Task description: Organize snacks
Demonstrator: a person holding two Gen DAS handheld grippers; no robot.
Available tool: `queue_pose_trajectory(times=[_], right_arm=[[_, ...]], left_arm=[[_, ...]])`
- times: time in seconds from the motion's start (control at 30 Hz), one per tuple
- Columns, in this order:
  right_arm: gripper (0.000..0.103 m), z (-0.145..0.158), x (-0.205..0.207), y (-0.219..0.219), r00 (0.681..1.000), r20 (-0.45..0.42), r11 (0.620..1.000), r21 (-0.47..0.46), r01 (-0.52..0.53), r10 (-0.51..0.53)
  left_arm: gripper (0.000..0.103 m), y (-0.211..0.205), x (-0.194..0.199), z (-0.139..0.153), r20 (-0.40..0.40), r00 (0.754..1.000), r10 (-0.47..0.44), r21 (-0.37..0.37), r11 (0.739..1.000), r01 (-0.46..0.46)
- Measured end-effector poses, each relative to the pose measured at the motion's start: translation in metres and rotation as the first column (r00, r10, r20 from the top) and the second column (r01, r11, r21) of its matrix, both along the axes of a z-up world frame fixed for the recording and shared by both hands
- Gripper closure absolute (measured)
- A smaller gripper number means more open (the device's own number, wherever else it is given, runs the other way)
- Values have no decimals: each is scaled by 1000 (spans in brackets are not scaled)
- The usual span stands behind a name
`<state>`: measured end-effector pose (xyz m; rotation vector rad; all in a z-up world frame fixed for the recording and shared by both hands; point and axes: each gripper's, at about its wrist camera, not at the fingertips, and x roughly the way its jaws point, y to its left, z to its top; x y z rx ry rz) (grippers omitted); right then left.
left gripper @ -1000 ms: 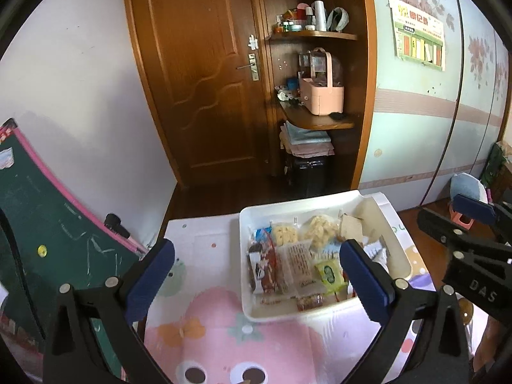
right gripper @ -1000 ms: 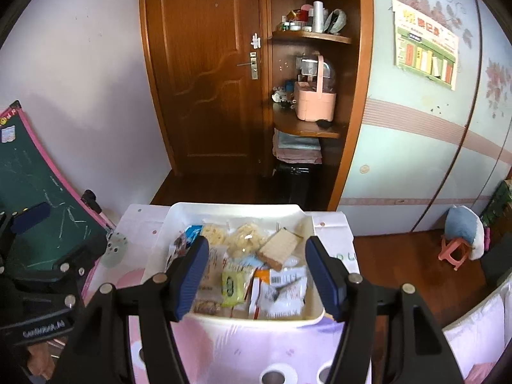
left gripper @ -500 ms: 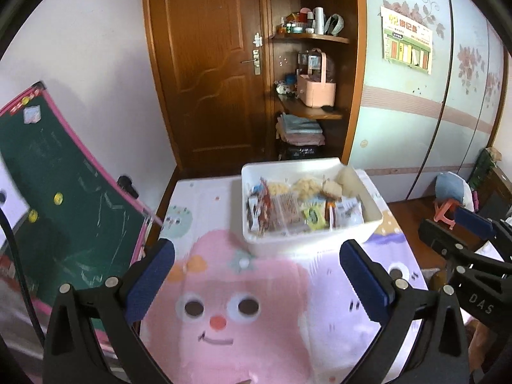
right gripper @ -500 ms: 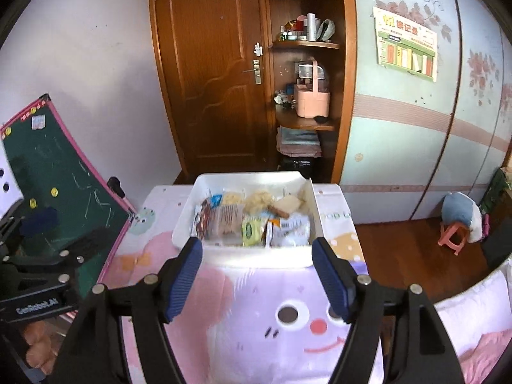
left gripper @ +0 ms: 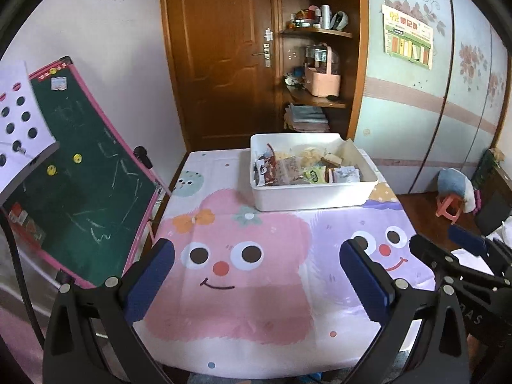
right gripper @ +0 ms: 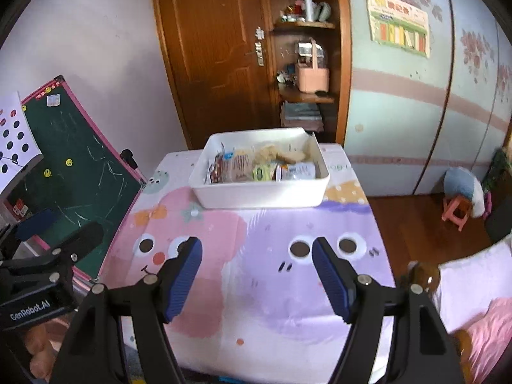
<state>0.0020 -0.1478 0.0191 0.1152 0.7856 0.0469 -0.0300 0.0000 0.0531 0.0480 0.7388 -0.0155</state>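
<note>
tablecloth (left gripper: 256,288): pink and purple cartoon faces, covers the table | chalkboard (left gripper: 80,172): green, pink frame, leans beside the table's left edge | door (left gripper: 217,54): brown wood, beyond the far edge | shelves (left gripper: 315,99): pink basket (left gripper: 321,83), folded cloths (left gripper: 305,116) | stool (left gripper: 449,206): pink, on floor off the right edge

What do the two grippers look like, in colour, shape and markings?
Both are alike: the left gripper and right gripper have black angular frames with silver bolts and dark blue ribbed pads. White lettering marks the left gripper's body; part of a word marks the right.
</note>
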Motion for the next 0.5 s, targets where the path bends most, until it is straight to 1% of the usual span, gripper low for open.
queue_pose_trajectory(times=[0.13, 0.3, 0.5], right_arm=[[31, -7, -8, 0, 1000, -25, 999, 43, 4, -3], [31, -4, -14, 5, 1000, -12, 1000, 0, 28, -28], [31, -5, -13, 12, 1000, -16, 1000, 0, 6, -6]], left_arm=[[0, -2, -1, -10, -33, 999, -2, 6, 1000, 3], [0, -2, 0, -17, -66, 998, -6, -13, 1000, 5], [0, -4, 4, -21, -66, 998, 14, 14, 1000, -14]])
